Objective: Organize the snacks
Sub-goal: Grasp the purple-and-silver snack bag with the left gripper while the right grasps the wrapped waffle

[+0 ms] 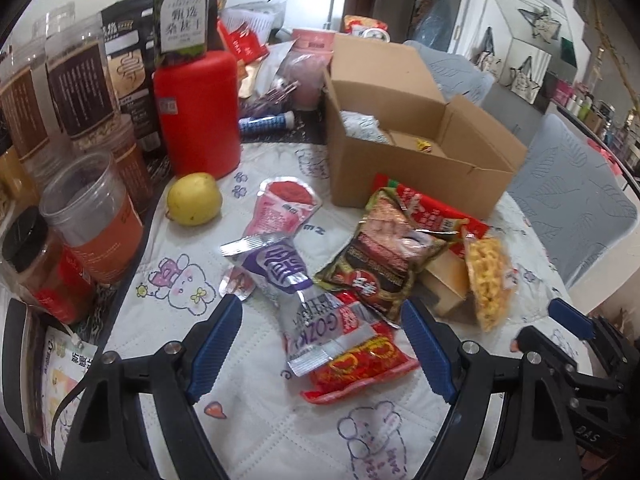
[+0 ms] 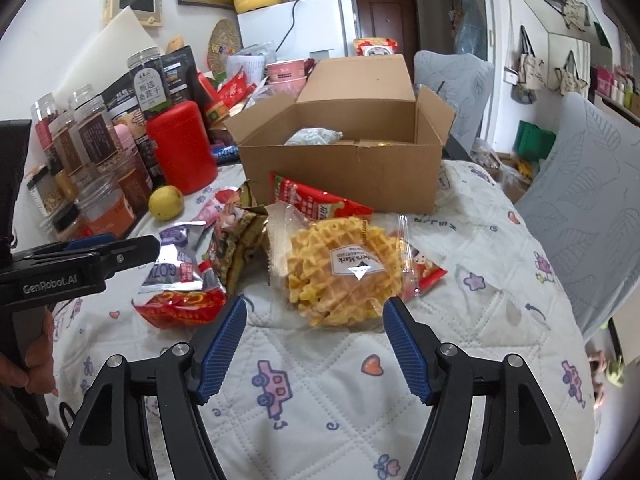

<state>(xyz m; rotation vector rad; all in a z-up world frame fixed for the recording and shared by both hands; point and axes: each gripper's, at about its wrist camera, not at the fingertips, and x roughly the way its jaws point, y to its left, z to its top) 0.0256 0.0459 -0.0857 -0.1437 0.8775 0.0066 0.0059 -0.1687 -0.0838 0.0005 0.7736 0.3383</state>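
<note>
The left tongs (image 1: 322, 344) stood spread, empty, with a silver-and-purple packet (image 1: 290, 280) and the red packet (image 1: 356, 364) under it lying between the blue pads; neither pad touched them. The right tongs (image 2: 314, 334) were also spread and pinched nothing, their pads flanking the near edge of a wrapped waffle (image 2: 344, 270) without pressing it. No earlier view was given to show their motion.

Just beyond the left tongs lay a dark green-and-red packet (image 1: 384, 256), and a pink pouch (image 1: 284, 208) lay farther off on the quilted tabletop (image 2: 320, 400). The waffle rested partly on a red packet with white print (image 2: 316, 200), near the front wall of an open cardboard box (image 2: 340, 168), which held a crumpled white wrapper (image 2: 314, 136). To the far left sat a yellow fruit (image 1: 195, 199), a red canister (image 1: 198, 114) and a row of clear jars (image 1: 76, 80). A hand (image 2: 38, 354) gripped the left tool at the left edge of the right-wrist view.
</note>
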